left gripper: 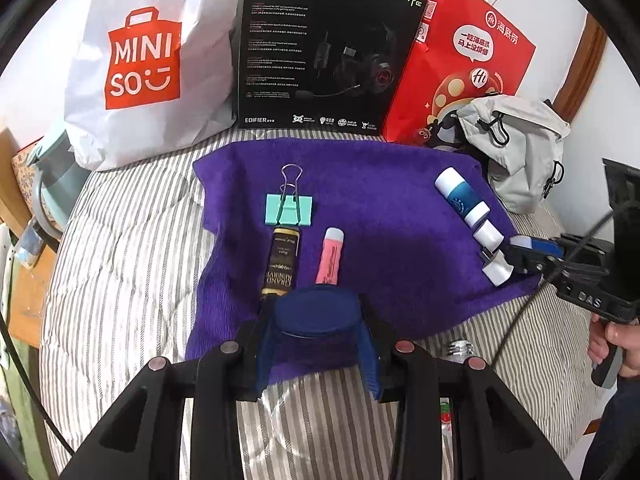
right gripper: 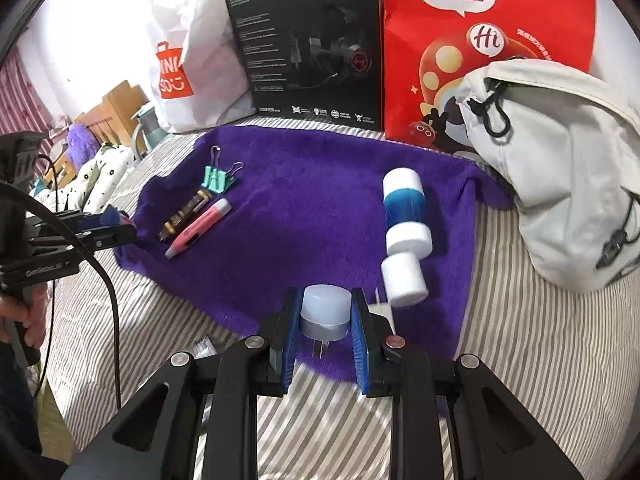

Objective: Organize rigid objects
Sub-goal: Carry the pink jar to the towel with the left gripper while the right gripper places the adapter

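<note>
A purple towel (left gripper: 400, 240) lies on the striped bed. On it are a teal binder clip (left gripper: 289, 210), a black-and-gold small bottle (left gripper: 280, 260), a pink tube (left gripper: 330, 256), a white-and-blue bottle (left gripper: 460, 196) and a white cylinder (left gripper: 488, 234). My left gripper (left gripper: 316, 320) is shut on a clear jar with a dark blue lid (left gripper: 316, 304) at the towel's near edge. My right gripper (right gripper: 325, 308) is shut on a white plug-in night light (right gripper: 324, 312), just beside the white cylinder (right gripper: 402, 278). Its prongs point down over the towel (right gripper: 300, 200).
A white Miniso bag (left gripper: 152, 64), a black headset box (left gripper: 320, 48) and a red paper bag (left gripper: 460, 64) stand along the wall. A grey drawstring bag (left gripper: 524, 148) lies right of the towel. A bottle neck (left gripper: 460, 348) shows on the striped bedding (left gripper: 132, 240). A hand (left gripper: 620, 344) holds each gripper handle.
</note>
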`<state>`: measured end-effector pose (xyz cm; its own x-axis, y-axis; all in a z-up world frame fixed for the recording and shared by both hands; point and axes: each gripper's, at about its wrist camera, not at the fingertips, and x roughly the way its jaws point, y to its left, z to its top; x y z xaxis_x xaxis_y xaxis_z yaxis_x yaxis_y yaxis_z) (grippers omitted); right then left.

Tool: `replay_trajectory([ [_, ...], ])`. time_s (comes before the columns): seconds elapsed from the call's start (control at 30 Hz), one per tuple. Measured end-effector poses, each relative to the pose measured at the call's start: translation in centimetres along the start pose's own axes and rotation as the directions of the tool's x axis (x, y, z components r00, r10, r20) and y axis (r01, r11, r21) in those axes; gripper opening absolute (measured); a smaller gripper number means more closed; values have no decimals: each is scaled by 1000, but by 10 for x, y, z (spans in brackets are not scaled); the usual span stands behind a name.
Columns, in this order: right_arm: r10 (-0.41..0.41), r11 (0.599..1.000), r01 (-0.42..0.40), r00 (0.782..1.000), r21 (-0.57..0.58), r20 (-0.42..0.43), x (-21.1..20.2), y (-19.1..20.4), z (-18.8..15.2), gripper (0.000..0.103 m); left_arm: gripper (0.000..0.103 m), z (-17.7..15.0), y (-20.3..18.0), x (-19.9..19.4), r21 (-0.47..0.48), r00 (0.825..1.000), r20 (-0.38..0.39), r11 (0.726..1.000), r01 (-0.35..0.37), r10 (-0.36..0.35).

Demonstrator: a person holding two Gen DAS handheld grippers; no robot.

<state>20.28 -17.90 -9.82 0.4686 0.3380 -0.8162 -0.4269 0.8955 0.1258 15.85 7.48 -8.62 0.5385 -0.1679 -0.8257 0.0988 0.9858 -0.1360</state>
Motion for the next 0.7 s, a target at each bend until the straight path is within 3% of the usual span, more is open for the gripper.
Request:
replay_trajectory([
  [0.37, -40, 999, 39, 996, -19, -74, 59, -10, 28, 24, 34, 3, 4, 6, -6, 1000, -11, 1000, 3, -3],
  [0.7, -74, 996, 69, 992, -51, -99, 76, -8, 27, 24, 34, 9, 3, 17, 6, 1000, -25, 1000, 14, -14],
])
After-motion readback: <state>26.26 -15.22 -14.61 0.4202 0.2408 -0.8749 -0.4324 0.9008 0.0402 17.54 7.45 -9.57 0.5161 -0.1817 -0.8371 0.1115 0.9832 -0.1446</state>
